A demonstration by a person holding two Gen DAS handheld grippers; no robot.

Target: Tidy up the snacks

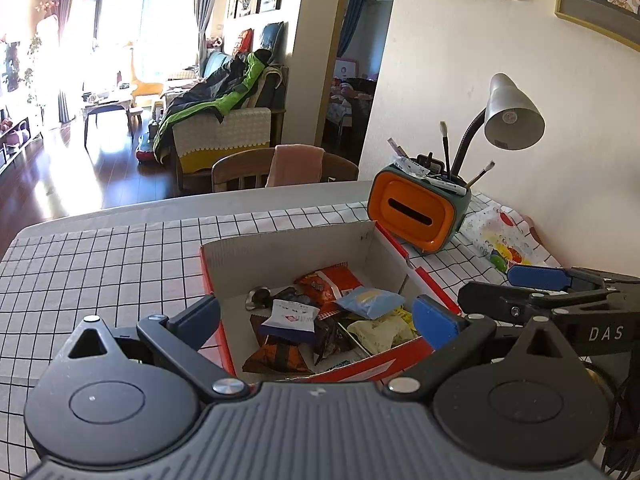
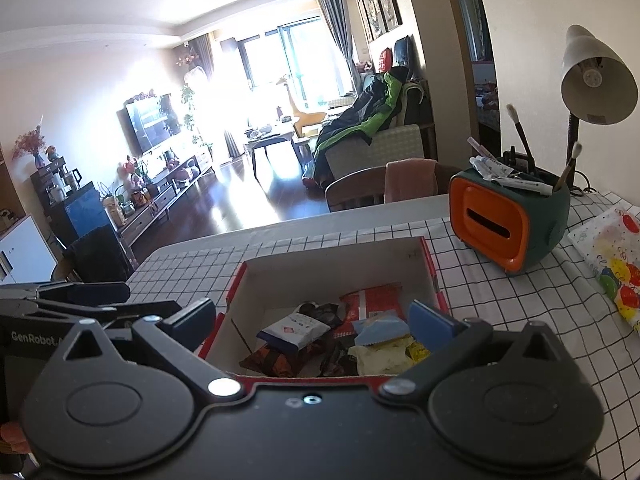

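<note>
A sunlit living room lies behind the work area; the windows are overexposed and detail near them is washed out. The work surface is a table under a black-and-white checked cloth (image 1: 100, 264), its near edge cut off by the gripper bodies in both views.

A red cardboard box (image 1: 290, 240) with a plain white interior sits open on the cloth. Inside lies a loose heap of snack packets: an orange-red packet (image 1: 328, 284) toward the back, a light blue packet (image 1: 370, 302) beside it, a white packet with a dark band (image 1: 290, 318) in the middle, a pale yellow packet (image 1: 380, 330) at the right, and a dark orange packet (image 1: 278, 356) nearest the cameras. Printing on all of them is too small to read. A rounded metallic item (image 1: 258, 296) at the rear left is partly covered and cannot be identified. The front box wall is largely hidden.

The left gripper (image 1: 316, 316) hovers over the box, jaws spread wide, nothing between them. The right gripper (image 2: 312, 318) is likewise spread wide and empty above the box; the left view catches it from the side at the right edge, partly cut off.

Behind the box stands an orange-and-green organiser (image 1: 416, 212) holding brushes and pens, near a grey desk lamp (image 1: 512, 116) whose base is hidden. A patterned packet (image 1: 500, 236) lies by the wall.
</note>
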